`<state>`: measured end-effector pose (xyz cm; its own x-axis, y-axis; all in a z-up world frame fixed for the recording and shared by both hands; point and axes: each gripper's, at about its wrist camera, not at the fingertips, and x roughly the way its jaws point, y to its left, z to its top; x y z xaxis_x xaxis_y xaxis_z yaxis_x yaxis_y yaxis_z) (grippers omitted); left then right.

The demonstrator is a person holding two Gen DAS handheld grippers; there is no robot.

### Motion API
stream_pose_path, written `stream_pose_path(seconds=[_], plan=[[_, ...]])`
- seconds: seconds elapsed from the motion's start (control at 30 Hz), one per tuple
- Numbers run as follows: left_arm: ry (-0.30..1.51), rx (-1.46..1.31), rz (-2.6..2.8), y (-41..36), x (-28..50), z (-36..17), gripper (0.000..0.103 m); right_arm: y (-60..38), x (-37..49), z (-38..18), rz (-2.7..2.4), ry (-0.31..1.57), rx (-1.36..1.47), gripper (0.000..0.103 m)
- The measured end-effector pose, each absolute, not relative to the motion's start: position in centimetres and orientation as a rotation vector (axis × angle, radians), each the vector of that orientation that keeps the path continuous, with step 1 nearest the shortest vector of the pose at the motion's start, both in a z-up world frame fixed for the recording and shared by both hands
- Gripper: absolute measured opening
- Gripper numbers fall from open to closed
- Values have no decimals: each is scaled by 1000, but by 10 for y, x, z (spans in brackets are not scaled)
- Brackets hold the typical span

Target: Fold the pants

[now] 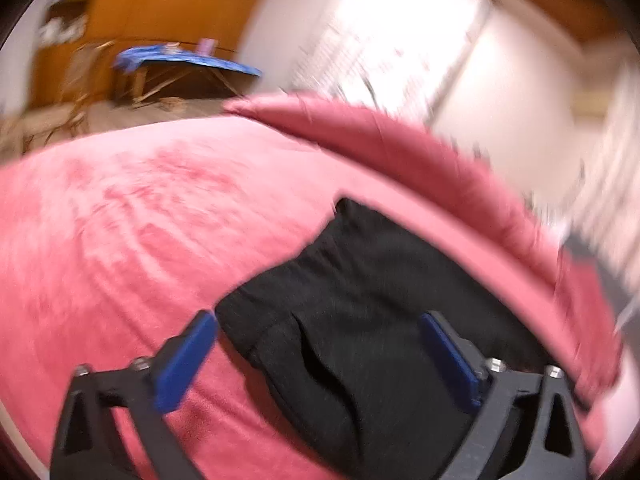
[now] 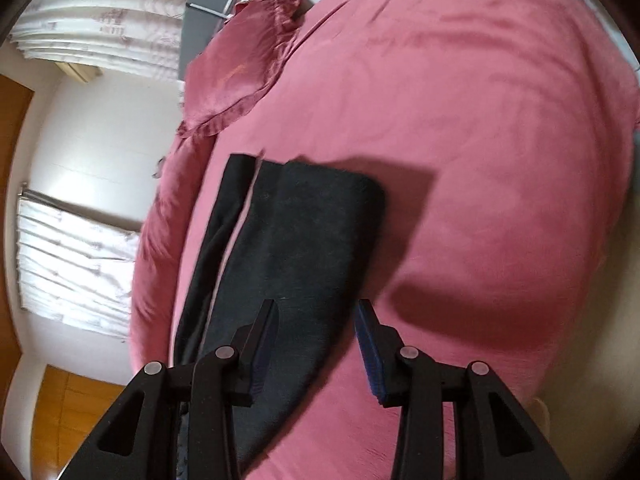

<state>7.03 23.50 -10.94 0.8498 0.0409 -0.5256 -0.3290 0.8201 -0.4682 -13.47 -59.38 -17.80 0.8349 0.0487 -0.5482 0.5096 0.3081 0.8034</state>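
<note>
Lying flat on the pink bed, the black pants look partly folded: in the right wrist view a wide dark slab runs away from the camera toward the pillow, its far end squared off as if doubled back, with a narrow dark strip just beside it on the side nearer the bed's edge. A thin line of pink shows between strip and slab, so the two are not neatly stacked. Whether that strip is a loose leg or a fold edge cannot be told.

The right gripper hangs over the near end of the slab with its jaws partly apart; nothing is between the pads and they press on nothing. The left gripper stands spread wide above the pants, empty too; that view is badly smeared, showing only rumpled black cloth with a crease, close to the bed's raised border.

As a judgement, one lengthwise or crosswise fold seems made and both tools have let go. What appears left is bringing the stray strip onto the slab, then at least one more fold to shorten the bundle and a smoothing of the wrinkled near end.
</note>
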Motion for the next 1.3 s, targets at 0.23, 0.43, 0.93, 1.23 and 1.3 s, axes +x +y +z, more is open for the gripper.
stream_pose_path(seconds=[0.23,0.43,0.93,1.23,1.3], plan=[[695,-623,141,236,90,-137,103,-583,-101,-191,-288,461,1216,56],[779,-684,177,251,111,-165,103,-584,-95,-207,-250,378,1312,55],[844,-884,67,285,115,-150,19,-587,-89,-204,-329,421,1400,10],[659,-1093,-125,316,59,-84,14,-580,-120,-133,-243,325,1346,8],[649,-1136,-132,327,46,-83,14,-577,-130,-115,-223,307,1316,8]])
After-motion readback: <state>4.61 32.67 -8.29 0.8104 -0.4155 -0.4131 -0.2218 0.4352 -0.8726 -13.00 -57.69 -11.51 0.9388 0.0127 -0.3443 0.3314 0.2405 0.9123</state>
